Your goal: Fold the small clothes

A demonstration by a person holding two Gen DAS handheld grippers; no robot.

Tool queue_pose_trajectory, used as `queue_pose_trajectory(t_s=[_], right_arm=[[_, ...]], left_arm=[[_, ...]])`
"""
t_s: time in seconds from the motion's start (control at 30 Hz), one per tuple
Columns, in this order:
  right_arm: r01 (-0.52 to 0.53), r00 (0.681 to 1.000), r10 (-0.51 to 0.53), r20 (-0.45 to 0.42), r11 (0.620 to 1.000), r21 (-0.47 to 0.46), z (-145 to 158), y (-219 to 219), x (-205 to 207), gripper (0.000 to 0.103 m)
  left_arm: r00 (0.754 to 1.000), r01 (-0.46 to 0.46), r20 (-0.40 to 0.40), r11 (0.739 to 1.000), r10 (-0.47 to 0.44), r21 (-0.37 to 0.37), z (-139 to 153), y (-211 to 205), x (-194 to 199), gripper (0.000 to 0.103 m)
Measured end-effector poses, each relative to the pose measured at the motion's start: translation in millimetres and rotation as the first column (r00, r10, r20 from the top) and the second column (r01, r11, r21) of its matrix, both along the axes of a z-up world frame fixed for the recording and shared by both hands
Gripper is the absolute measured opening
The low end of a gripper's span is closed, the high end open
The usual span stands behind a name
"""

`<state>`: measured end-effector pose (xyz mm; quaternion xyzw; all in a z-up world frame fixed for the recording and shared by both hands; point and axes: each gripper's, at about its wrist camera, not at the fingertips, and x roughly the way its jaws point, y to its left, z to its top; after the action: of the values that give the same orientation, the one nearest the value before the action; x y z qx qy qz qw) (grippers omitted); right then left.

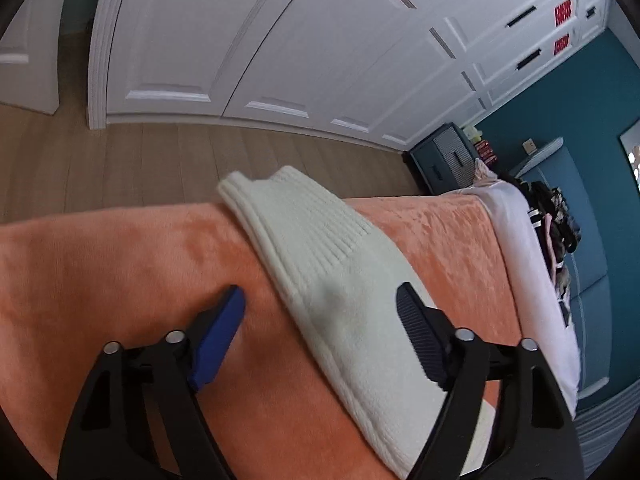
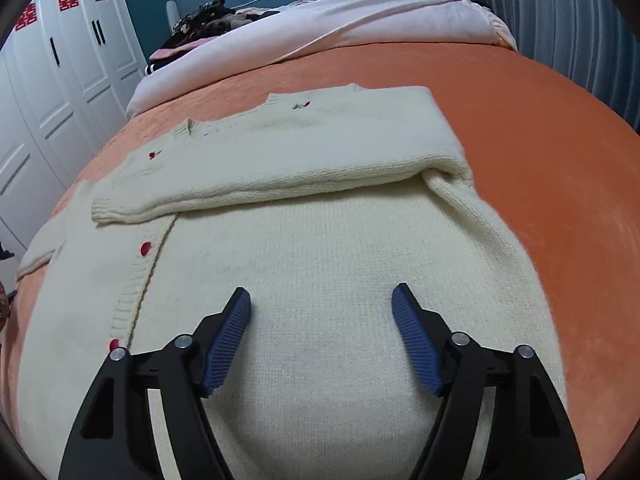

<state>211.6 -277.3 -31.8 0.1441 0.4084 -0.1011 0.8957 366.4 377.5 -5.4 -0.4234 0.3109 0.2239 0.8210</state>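
A cream knit cardigan [image 2: 320,248] with red buttons lies flat on the orange bedspread [image 2: 540,140]. Its right sleeve [image 2: 280,160] is folded across the chest. My right gripper [image 2: 320,296] is open and empty just above the cardigan's lower body. In the left wrist view the other sleeve [image 1: 320,264], with its ribbed cuff, stretches out toward the bed's edge. My left gripper [image 1: 320,296] is open and straddles that sleeve, one finger on either side.
A white quilt [image 2: 360,16] and a dark pile of clothes [image 2: 200,20] lie at the head of the bed. White wardrobe doors [image 1: 240,40], wood floor [image 1: 120,160] and a blue cabinet [image 1: 444,160] lie beyond the bed's edge.
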Motion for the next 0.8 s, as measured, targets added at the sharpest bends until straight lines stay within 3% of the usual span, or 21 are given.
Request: queue_pose_trajectory(t_s=[0.03, 0.07, 0.17, 0.23, 0.3, 0.4, 0.47, 0.5, 0.57, 0.6, 0.63, 0.73, 0.8], right_arm=[[-0.006, 1.0, 0.006, 0.003, 1.0, 0.007, 0, 0, 0, 0.077], [-0.01, 1.0, 0.01, 0.007, 1.0, 0.016, 0, -2, -2, 0.079], [-0.015, 1.0, 0.014, 0.023, 0.999, 0.044, -2, -11, -19, 0.08], [-0.017, 0.999, 0.015, 0.034, 0.998, 0.058, -3, -13, -24, 0.082], [-0.018, 0.999, 0.015, 0.045, 0.997, 0.075, -3, -14, -25, 0.083], [-0.02, 0.998, 0.014, 0.06, 0.995, 0.102, -2, -16, -27, 0.083], [-0.02, 0.998, 0.012, 0.067, 0.993, 0.115, -2, -17, -28, 0.083], [-0.02, 0.997, 0.011, 0.07, 0.992, 0.121, -2, -18, -28, 0.083], [-0.02, 0.997, 0.011, 0.074, 0.991, 0.129, -2, -19, -29, 0.083], [-0.024, 0.997, 0.014, 0.077, 0.991, 0.134, -1, -19, -29, 0.083], [-0.025, 0.997, 0.014, 0.079, 0.99, 0.14, -1, -20, -29, 0.083], [-0.027, 0.995, 0.011, 0.094, 0.986, 0.167, 0, -23, -31, 0.083], [-0.02, 0.995, 0.002, 0.1, 0.982, 0.188, 4, -27, -32, 0.083]], left_arm=[[0.999, 0.037, -0.021, 0.999, -0.037, 0.001, 0, -3, 11, 0.028], [0.997, 0.058, -0.041, 0.998, -0.058, -0.006, 3, -5, 21, 0.013], [0.992, 0.1, 0.077, 0.994, -0.103, 0.048, 45, -38, 28, 0.011], [0.959, 0.21, 0.167, 0.97, -0.229, 0.121, 87, -79, 28, 0.01], [0.884, 0.349, 0.249, 0.913, -0.396, 0.212, 134, -145, 26, 0.01], [0.719, 0.549, 0.319, 0.786, -0.618, 0.285, 173, -257, 13, 0.011], [0.606, 0.679, 0.304, 0.677, -0.735, 0.285, 168, -333, 4, 0.012], [0.564, 0.727, 0.281, 0.628, -0.777, 0.278, 157, -367, -2, 0.013], [0.507, 0.806, 0.184, 0.539, -0.842, 0.243, 113, -431, -12, 0.018], [0.493, 0.834, 0.135, 0.511, -0.86, 0.208, 89, -452, -17, 0.023], [0.499, 0.845, 0.092, 0.507, -0.862, 0.17, 65, -465, -22, 0.027], [0.57, 0.816, 0.063, 0.574, -0.819, 0.076, 23, -461, -40, 0.036], [0.62, 0.779, 0.091, 0.625, -0.78, 0.047, 18, -439, -46, 0.04]])
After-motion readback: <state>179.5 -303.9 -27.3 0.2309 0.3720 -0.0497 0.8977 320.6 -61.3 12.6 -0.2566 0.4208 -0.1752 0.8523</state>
